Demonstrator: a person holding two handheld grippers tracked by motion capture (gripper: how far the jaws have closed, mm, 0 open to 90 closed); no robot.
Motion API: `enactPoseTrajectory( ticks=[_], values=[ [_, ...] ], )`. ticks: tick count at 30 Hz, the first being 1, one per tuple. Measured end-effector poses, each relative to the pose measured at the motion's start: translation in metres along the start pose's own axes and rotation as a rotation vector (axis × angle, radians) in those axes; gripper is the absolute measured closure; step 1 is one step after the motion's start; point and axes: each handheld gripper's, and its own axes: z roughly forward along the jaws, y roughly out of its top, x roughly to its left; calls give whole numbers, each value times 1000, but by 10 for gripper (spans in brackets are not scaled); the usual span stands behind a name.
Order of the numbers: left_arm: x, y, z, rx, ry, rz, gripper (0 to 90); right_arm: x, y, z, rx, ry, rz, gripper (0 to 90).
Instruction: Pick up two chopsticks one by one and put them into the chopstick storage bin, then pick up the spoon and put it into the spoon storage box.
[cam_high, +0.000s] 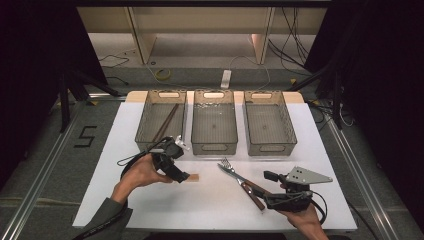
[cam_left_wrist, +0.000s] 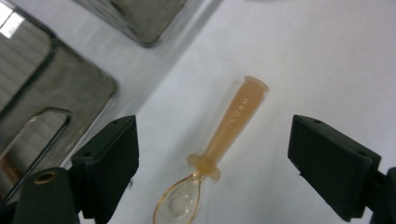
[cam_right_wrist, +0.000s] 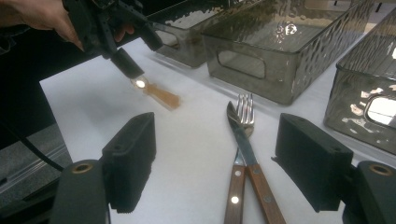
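Two grippers over white worktop (cam_high: 150, 200). Left gripper (cam_left_wrist: 212, 158) released, jaws wide, straddling translucent orange plastic spoon (cam_left_wrist: 219, 149) lying flat near smoky grey left-hand bin (cam_high: 161, 120). Right gripper (cam_right_wrist: 215, 168) released, hovering over wooden-handled knife (cam_right_wrist: 247, 154) and fork (cam_right_wrist: 242, 135), right of spoon.

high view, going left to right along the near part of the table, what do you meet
left tool → amber spoon → fork → wooden-handled knife → right tool
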Motion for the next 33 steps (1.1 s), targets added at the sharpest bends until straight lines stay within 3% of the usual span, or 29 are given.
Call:
enactPoseTrajectory(
  ticks=[10,16,22,33],
  values=[
    [-4,1,15,63,-10,54,171,0,-1,-1,1,-1,-4,297],
    [-2,-2,27,113,2,44,214,3,0,2,8,5,-14,297],
    [-1,-3,34,132,-11,55,239,3,0,0,5,4,-14,297],
    [-4,0,41,149,-29,93,369,3,0,2,13,6,-18,297]
  ],
)
